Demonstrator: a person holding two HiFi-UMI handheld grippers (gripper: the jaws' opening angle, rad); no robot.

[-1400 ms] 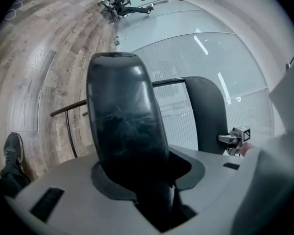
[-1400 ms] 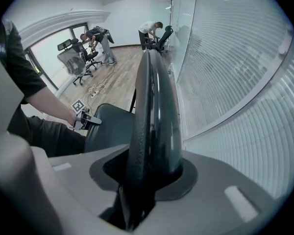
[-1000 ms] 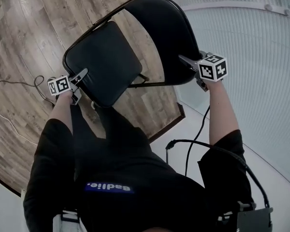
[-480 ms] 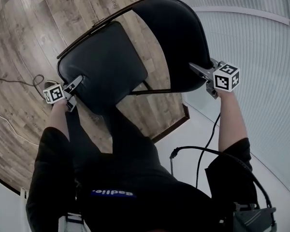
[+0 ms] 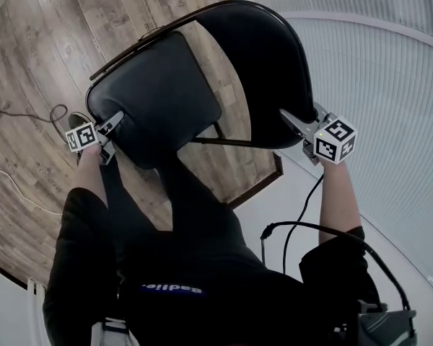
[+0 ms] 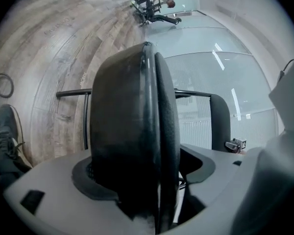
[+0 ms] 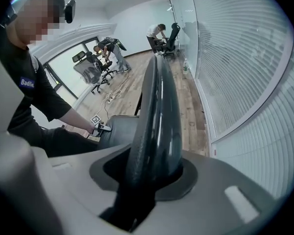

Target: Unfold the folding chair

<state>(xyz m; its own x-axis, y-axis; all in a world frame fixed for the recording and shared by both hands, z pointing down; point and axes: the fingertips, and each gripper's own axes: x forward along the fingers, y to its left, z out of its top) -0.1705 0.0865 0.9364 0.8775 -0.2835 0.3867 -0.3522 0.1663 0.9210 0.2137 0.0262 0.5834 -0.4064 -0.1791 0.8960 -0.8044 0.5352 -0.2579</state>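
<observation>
A black folding chair hangs in front of me, its padded seat (image 5: 155,99) at the left and its curved backrest (image 5: 260,63) at the right. My left gripper (image 5: 114,123) straddles the seat's near edge (image 6: 132,131). Its jaws have just been opening, and a gap shows between the seat and the right-hand jaw. My right gripper (image 5: 292,121) is shut on the lower edge of the backrest (image 7: 154,116). The right gripper view shows the left gripper (image 7: 102,127) at the seat (image 7: 120,126).
Wood floor (image 5: 29,49) lies below, with a thin cable (image 5: 29,117) on it. My shoe (image 6: 5,141) stands near the chair. A glass wall with blinds (image 5: 390,85) runs along the right. Office chairs and people (image 7: 108,58) are far across the room.
Both grippers have sunk in the head view with the chair. The right one has also gone rightward. The left jaws now stand wider about the seat edge.
</observation>
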